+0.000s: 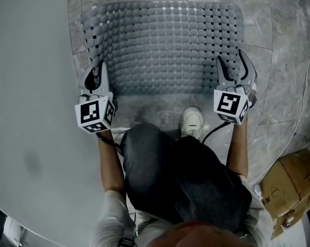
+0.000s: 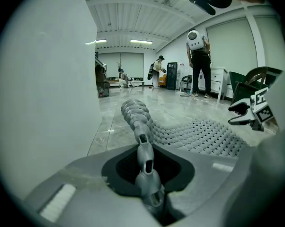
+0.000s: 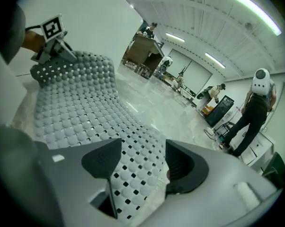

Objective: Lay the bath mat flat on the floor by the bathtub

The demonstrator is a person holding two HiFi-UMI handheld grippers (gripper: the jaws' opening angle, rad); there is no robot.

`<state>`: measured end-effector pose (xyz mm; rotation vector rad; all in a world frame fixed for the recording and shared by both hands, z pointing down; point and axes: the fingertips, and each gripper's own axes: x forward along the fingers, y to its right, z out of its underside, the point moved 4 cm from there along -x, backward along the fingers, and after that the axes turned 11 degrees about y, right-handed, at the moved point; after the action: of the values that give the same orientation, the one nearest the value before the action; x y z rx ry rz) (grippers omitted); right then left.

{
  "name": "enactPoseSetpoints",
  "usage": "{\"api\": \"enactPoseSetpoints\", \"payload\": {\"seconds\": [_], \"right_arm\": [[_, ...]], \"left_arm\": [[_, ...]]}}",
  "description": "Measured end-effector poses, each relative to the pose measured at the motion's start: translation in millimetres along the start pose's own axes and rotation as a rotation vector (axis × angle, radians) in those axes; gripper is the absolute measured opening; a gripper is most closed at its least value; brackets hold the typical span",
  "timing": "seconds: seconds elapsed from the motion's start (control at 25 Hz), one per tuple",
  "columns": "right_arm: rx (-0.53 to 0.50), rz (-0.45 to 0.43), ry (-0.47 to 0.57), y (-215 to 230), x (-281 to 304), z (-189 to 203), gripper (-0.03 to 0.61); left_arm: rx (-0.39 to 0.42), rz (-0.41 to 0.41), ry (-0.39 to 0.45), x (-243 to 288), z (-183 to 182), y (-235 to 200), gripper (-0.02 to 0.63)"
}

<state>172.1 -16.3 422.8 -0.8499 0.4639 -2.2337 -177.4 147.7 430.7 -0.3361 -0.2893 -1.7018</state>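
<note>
A grey knobbly bath mat (image 1: 160, 45) with small square holes lies on the marble floor beside the white bathtub (image 1: 26, 86). My left gripper (image 1: 97, 71) is at the mat's near left corner, next to the tub wall. In the left gripper view it (image 2: 145, 164) is shut on the mat's edge, which stands up in a fold (image 2: 135, 115). My right gripper (image 1: 231, 60) is at the near right corner. In the right gripper view it (image 3: 138, 162) is open, with the mat (image 3: 81, 112) lying between the spread jaws.
A white shoe (image 1: 192, 121) stands just behind the mat's near edge. A cardboard box (image 1: 291, 187) and a thin cable (image 1: 299, 117) lie at the right. Several people (image 2: 198, 63) stand far off in the room.
</note>
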Motion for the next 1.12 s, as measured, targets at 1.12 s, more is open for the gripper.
{"api": "enactPoseSetpoints", "payload": {"seconds": [1.12], "right_arm": [[0.313, -0.455, 0.227, -124, 20, -85, 0.247]], "left_arm": [[0.019, -0.032, 0.003, 2, 4, -8, 0.089]]}}
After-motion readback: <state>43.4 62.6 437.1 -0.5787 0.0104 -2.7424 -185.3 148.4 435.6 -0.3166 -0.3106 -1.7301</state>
